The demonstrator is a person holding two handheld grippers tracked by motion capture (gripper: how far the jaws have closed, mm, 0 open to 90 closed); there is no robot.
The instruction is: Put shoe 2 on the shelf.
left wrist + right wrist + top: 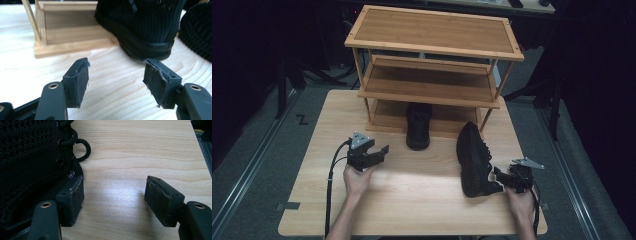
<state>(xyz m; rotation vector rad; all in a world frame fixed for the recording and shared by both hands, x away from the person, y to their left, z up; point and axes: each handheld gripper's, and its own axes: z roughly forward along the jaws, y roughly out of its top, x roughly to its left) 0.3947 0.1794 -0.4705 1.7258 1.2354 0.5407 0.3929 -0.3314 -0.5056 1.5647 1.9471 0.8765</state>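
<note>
Both tongs gape empty: left tongs [384,149] near the racked shoe [418,126], right tongs [113,198] seemingly touching the other shoe [474,160].

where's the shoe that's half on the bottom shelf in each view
High view: the shoe on the bottom shelf sits centre, toe under the rack, heel out on the table.
Left gripper view: its heel fills the upper middle, beyond the open jaws.
Right gripper view: not in it; the black mesh there is the other shoe.
Shared landmark: the pale wooden table.
</note>
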